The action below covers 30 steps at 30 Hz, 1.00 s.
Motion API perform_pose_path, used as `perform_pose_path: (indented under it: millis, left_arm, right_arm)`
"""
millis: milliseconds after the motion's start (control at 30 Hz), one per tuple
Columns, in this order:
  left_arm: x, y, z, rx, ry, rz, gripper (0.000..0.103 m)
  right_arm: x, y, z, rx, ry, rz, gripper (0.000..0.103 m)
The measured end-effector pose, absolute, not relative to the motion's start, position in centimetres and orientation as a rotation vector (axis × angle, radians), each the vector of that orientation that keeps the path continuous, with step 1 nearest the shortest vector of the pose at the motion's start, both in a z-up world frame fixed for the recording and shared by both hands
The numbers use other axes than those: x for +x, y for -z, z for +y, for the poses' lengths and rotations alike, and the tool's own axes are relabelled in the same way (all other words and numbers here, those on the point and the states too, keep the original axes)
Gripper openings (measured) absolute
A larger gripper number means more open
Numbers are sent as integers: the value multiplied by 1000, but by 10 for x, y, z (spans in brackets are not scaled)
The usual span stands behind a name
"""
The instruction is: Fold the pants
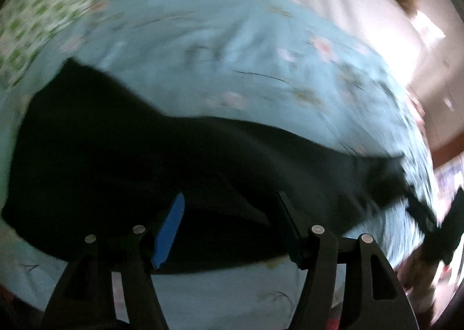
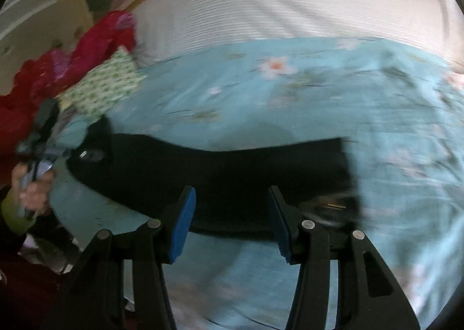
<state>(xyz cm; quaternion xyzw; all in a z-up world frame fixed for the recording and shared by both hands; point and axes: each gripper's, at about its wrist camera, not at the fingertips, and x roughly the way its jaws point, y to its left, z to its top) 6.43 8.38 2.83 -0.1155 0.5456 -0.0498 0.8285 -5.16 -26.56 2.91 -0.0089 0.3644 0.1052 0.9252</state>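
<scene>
Black pants (image 1: 130,156) lie flat across a light blue flowered bedsheet (image 1: 232,54). In the left wrist view my left gripper (image 1: 232,231) is open, its blue-padded fingers (image 1: 169,233) over the near edge of the pants, with nothing between them. In the right wrist view the pants (image 2: 232,173) stretch left to right, and my right gripper (image 2: 232,222) is open over their near edge, empty. The left gripper (image 2: 43,138) and the hand holding it show at the far left of the right wrist view. Both views are motion-blurred.
A green-patterned white cloth (image 2: 104,89) and a red and pink bundle (image 2: 87,48) lie at the left side of the bed. A white ribbed blanket (image 2: 275,2) covers the far part of the bed. The bed edge drops off on the right in the left wrist view (image 1: 429,138).
</scene>
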Motion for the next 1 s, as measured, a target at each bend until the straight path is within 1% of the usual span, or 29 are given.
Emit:
perform_pose_path:
  millis: [133,167,267,433,533,633,733,800,867,933,967,1000]
  left_arm:
    - [89,-34,116,-304,23,1217,65]
    - [97,-36,123,-305,4,1225,67]
    - [120,-38,136,-305,-72,1253,67]
    - [155,-26,146,-241,-180,1323,67]
    - [164,-17,145,-195,-200,1354,67]
    - [168,-13,145,-205,-203,1374,67]
    - [170,-22,144,-227,-172,1356,68]
    - [173,-26,143,-215,-167,1347,74]
    - [179,-23,141,-188,-173,1358,75]
    - [183,-14,138,-144,-203,1375,69]
    - [185,-11,136,-130,-211,1380,57]
    - [185,-7,134,-114,-216,1383,43]
  right_arm:
    - [-31,-13,-219,-33,-329,781,52]
    - [-27,-11,-211,-38,-349,786,52]
    - [-13,-4,-169,-74,-430,806,52]
    - [6,4,-96,-177,-576,819,52]
    - [16,17,-59,-270,-612,840,52]
    - [29,34,-39,-330,-612,883,52]
    - [37,49,-33,-345,-616,924,52]
    - [39,52,-32,-332,-619,934,52]
    - [40,53,-32,-319,-628,938,52]
    - [39,53,-30,-318,-628,942,51]
    - [38,53,-30,-320,-631,941,49]
    - [38,53,-29,-324,-631,942,43]
